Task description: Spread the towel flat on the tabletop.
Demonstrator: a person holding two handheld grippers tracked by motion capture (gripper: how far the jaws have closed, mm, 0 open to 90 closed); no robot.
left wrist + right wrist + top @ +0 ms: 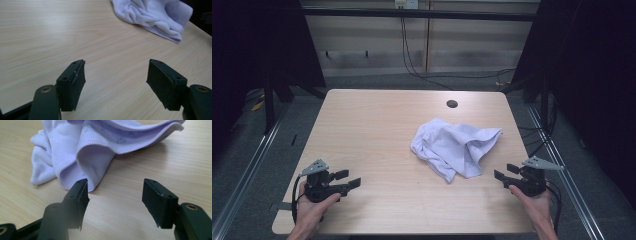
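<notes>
Crumpled white cloth (456,145) lying on the light wooden table (367,130), right of centre, with a round hole (452,104) in the tabletop at its 12 o'clock. Left gripper (347,179), held at the table's 7 o'clock corner with jaws spread and nothing between them, sits well apart from the cloth, which lies at its 2 o'clock. Right gripper (506,172), at the 5 o'clock corner with jaws likewise spread and empty, points toward the cloth's near hem (86,178), just beside its jaw tips.
</notes>
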